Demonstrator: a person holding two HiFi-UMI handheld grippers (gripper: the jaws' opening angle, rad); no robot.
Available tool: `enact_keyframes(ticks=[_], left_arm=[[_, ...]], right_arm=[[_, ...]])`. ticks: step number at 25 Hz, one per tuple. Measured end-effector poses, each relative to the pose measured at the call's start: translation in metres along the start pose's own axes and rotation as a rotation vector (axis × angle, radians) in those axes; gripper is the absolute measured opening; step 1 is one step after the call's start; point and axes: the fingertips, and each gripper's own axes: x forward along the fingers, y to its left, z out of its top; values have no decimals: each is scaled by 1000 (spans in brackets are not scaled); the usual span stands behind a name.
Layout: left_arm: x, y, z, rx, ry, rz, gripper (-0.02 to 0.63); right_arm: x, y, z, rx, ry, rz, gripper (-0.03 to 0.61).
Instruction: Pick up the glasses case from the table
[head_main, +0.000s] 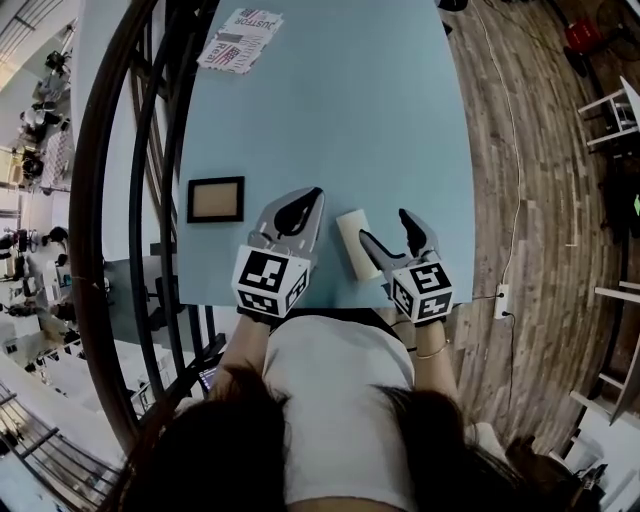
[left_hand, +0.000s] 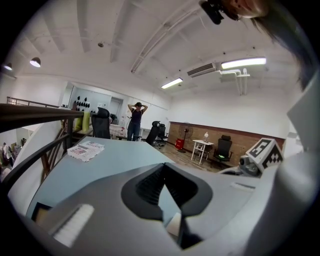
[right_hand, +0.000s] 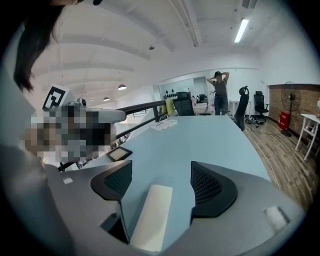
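Cream and smooth-shelled, the glasses case (head_main: 356, 243) lies flat on the pale blue desk (head_main: 350, 120), close to the edge nearest the person; it is not yet lifted. The right tongs (head_main: 386, 228) stand wide apart and tilt down toward it; in the right gripper view the case shows in the gap, nearer the left-hand jaw; neither pad presses on it, so nothing is held; whether the jaws are down at the case's level I cannot tell. The wide spread probably serves to clear the case's short side before closing. I judge that the tongs need to shift so the case sits centred, since off-centre the slick shell could skid. The left tongs (head_main: 298, 206), just left of the case, have their tips together on nothing; they look parked out of the way, one tool being enough for so small a thing.

The desk is plain and matt; a small framed picture (head_main: 215, 199) lies farther left of the case; a printed leaflet (head_main: 240, 40) lies far beyond it at the opposite end; a dark curved railing (head_main: 110, 200) runs well to the left; right of the case the desk ends over a plank floor (head_main: 540, 200). Far beyond the case is an open office; there are strip lights (right_hand: 241, 31), office chairs (right_hand: 184, 104), a brick wall (right_hand: 300, 97) and a standing person (right_hand: 218, 92).
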Motion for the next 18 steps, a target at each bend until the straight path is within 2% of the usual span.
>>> enact_keyframes(ticks=[7,18], left_arm=[[11,2,-15,-21,27,-30,58],[15,-8,-37,-28,70,-65,58]], right_arm=[[22,5,-32,11,63,-4,367],[38,7,-93,90,181,-20,368]])
